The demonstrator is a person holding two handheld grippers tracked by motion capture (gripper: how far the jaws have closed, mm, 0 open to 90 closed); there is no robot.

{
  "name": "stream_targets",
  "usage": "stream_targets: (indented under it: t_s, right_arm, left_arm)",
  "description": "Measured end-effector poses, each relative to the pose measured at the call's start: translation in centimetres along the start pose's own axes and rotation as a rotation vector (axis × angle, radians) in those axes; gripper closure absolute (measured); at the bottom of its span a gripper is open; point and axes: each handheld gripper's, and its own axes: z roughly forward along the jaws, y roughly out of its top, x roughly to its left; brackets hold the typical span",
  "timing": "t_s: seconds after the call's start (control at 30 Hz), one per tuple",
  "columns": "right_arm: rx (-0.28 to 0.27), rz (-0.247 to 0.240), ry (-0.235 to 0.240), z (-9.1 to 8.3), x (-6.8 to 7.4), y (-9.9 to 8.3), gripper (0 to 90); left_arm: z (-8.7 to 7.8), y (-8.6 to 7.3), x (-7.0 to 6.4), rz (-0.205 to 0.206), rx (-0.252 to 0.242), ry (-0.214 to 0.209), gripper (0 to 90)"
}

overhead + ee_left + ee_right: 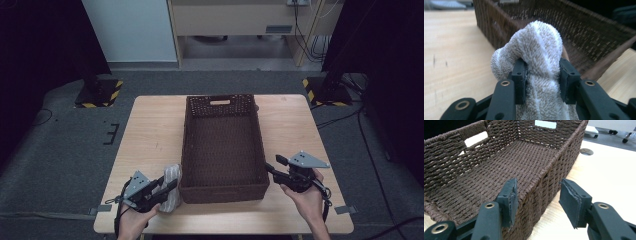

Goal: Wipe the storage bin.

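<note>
A rolled, pale terry towel [539, 42] is clamped between the jaws of my left gripper [542, 72], which is shut on it. In the high view that gripper [167, 186] holds the towel [173, 175] by the near-left corner of a dark brown woven basket [222, 145], outside its left wall. The basket [499, 162] has nothing in it. My right gripper [537, 195] is open, its jaws standing either side of the basket's right wall near the front corner. From above, the right gripper [272, 166] sits just beside that wall.
The basket stands mid-table on a light wooden table [150, 130], whose front edge is close under both hands. A round cable hole [586, 151] lies in the tabletop beyond the basket. Stand bases with yellow-black stripes [97, 92] [325, 90] flank the far corners on the floor.
</note>
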Motion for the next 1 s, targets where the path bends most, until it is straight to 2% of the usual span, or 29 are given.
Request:
stream_targets:
  t_s: [0.1, 0.17, 0.23, 0.3, 0.43, 0.5, 0.53, 0.57, 0.6, 0.67, 0.73, 0.77, 0.9, 1.0]
  right_arm:
    - [-0.003, 0.009, -0.008, -0.2, -0.2, -0.1, 47.9]
    - [0.000, 0.013, -0.006, -0.3, -0.3, -0.2, 48.3]
    - [0.001, 0.011, -0.005, -0.2, -0.3, -0.3, 49.1]
    - [0.000, 0.011, -0.007, -0.2, -0.3, -0.3, 49.5]
    - [-0.002, 0.009, -0.006, -0.2, -0.3, -0.3, 49.6]
    - [-0.001, 0.001, -0.003, -0.3, -0.4, -0.3, 49.5]
    - [-0.003, 0.005, -0.004, -0.3, -0.3, -0.2, 49.5]
    - [-0.003, 0.008, -0.004, -0.3, -0.3, -0.2, 49.5]
    - [-0.006, 0.008, -0.004, -0.3, -0.3, -0.2, 49.5]
    - [-0.006, 0.000, -0.003, -0.3, -0.4, -0.1, 49.5]
    - [-0.007, 0.008, -0.007, -0.4, -0.4, -0.1, 49.5]
    - [-0.007, 0.009, -0.007, -0.4, -0.4, -0.1, 49.5]
    - [-0.003, 0.008, -0.006, -0.3, -0.3, -0.1, 49.5]
    - [0.001, 0.006, -0.006, -0.2, -0.3, -0.2, 49.5]
  left_arm:
    - [0.7, -1.1, 0.3, -0.010, 0.068, 0.015, 62.3]
    - [1.4, -2.1, 0.2, -0.003, 0.119, 0.017, 62.3]
    - [1.9, -2.5, -0.1, 0.018, 0.144, 0.029, 62.1]
    - [1.9, -2.5, -0.1, 0.022, 0.146, 0.033, 62.2]
    - [1.2, -2.1, 0.2, 0.002, 0.126, 0.027, 62.5]
    - [0.3, -1.3, 0.5, -0.014, 0.073, 0.027, 62.6]
    - [0.3, -1.3, 0.5, -0.014, 0.073, 0.027, 62.6]
    - [-0.8, -0.3, 0.5, -0.018, 0.020, 0.022, 62.7]
    - [-1.3, 0.1, 0.4, -0.019, -0.001, 0.017, 62.7]
    - [-2.3, 0.7, 0.0, -0.014, -0.040, 0.004, 62.8]
    - [-2.9, 0.9, -0.5, -0.010, -0.060, -0.010, 62.9]
    - [-3.1, 0.9, -1.0, -0.009, -0.063, -0.016, 62.9]
    - [-2.2, 0.1, -1.9, 0.027, -0.010, 0.013, 62.9]
    - [-1.5, -0.7, -1.9, 0.005, 0.015, 0.027, 62.6]
